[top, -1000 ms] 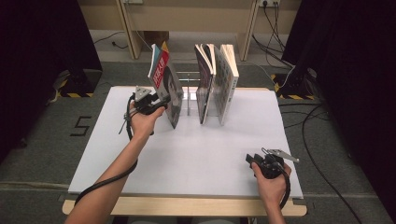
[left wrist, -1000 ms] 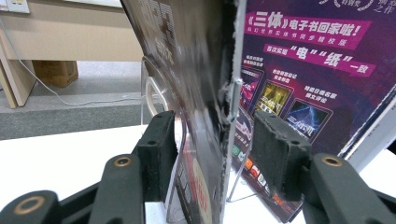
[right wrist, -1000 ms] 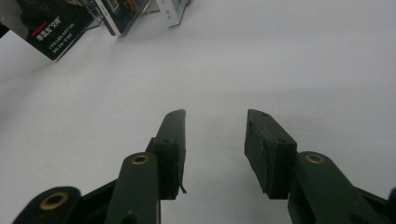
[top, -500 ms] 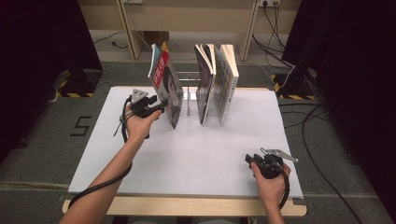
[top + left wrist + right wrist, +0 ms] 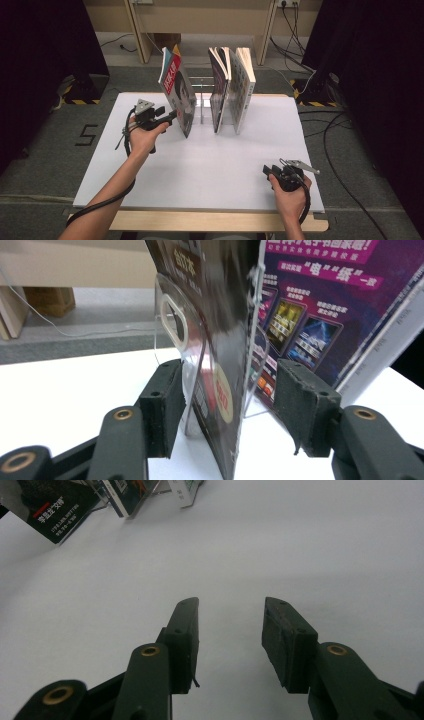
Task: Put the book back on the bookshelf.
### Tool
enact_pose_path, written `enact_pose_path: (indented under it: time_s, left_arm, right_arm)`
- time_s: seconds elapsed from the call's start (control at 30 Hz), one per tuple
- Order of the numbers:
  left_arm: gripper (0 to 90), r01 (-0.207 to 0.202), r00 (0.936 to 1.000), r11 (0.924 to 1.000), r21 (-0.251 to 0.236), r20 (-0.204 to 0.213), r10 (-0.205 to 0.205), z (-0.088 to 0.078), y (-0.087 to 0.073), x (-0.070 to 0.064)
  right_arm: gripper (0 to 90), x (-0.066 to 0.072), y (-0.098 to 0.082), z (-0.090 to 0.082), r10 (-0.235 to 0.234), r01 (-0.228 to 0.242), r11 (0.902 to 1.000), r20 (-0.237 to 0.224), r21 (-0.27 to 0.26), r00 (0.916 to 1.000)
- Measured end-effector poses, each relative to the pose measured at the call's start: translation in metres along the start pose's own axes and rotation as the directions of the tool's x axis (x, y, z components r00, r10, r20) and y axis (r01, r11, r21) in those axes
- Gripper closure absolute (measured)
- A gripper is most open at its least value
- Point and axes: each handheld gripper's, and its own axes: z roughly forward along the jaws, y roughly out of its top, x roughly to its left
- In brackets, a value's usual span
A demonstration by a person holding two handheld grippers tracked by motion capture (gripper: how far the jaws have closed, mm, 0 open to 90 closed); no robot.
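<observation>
White table [image 5: 200, 170] bare up front, left hand-held gripper [image 5: 170, 118] just been opening, straddling magazine [image 5: 179, 92] edge, right hand-held gripper [image 5: 270, 171] released

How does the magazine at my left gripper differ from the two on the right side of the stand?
The left magazine leans, its top tilted left; the right pair stands nearly upright. The left magazine stands alone left of the clear stand; the pair sits side by side right of it. The left gripper straddles the left magazine, its jaws just opened, pads apart from it; nothing reaches the pair. All rest on edge on the white table.
</observation>
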Motion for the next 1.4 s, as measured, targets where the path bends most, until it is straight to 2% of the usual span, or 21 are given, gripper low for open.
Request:
enact_pose_path:
  time_s: [0.13,0.17,0.27,0.37,0.6,0.7,0.93,1.0,1.03,1.1,1.4]
  left_arm:
    - [44.4,0.004,0.9999,0.9999,0.011,0.011,-0.004,-0.006,-0.003,0.001]
    - [44.2,0.007,0.9999,0.9998,0.017,0.016,-0.007,-0.007,-0.004,0.001]
    - [43.9,0.002,0.9998,0.9997,0.023,0.022,-0.003,-0.01,-0.008,0.0]
    - [43.6,0.015,0.9994,0.9992,0.038,0.032,-0.016,-0.013,-0.011,0.0]
    - [43.1,0.012,0.9989,0.9989,0.046,0.046,-0.014,-0.023,-0.017,0.001]
    - [43.0,0.011,0.9988,0.9987,0.051,0.047,-0.013,-0.028,-0.021,0.003]
    - [42.8,0.014,0.9984,0.9983,0.057,0.053,-0.017,-0.041,-0.031,0.007]
    - [42.8,0.016,0.9986,0.9982,0.057,0.05,-0.019,-0.045,-0.035,0.008]
    - [42.8,0.017,0.9985,0.9981,0.059,0.051,-0.02,-0.046,-0.037,0.009]
    - [42.8,0.024,0.9985,0.9975,0.066,0.048,-0.028,-0.049,-0.042,0.011]
    - [42.7,0.04,0.9981,0.9973,0.062,0.044,-0.043,-0.067,-0.055,0.017]
  right_arm:
    - [58.8,0.0,0.0,0.0,-0.003,0.003,1.0,0.004,-0.001,1.0]
    - [58.9,0.001,0.0,-0.001,0.01,-0.01,1.0,0.003,0.002,0.9999]
    - [58.9,-0.001,0.001,-0.002,0.0,0.0,1.0,0.008,-0.007,1.0]
    - [58.8,0.0,0.0,-0.002,0.0,0.0,1.0,0.009,-0.004,1.0]
    - [58.8,0.0,0.001,-0.003,0.004,-0.004,1.0,0.006,-0.009,1.0]
    - [58.9,0.0,0.001,-0.003,0.016,-0.016,0.9998,0.008,-0.01,0.9998]
    - [58.9,0.001,0.001,-0.002,0.003,-0.003,0.9999,0.012,-0.011,0.9999]
    - [58.9,0.003,0.001,-0.003,0.017,-0.017,0.9998,0.014,-0.005,0.9998]
    - [58.9,0.0,0.001,-0.002,-0.012,0.012,0.9998,0.013,-0.014,0.9998]
    - [58.9,0.002,0.001,-0.002,0.003,-0.003,1.0,0.012,-0.007,0.9999]
    - [58.8,0.003,0.001,-0.003,0.006,-0.005,0.9999,0.015,-0.013,0.9999]
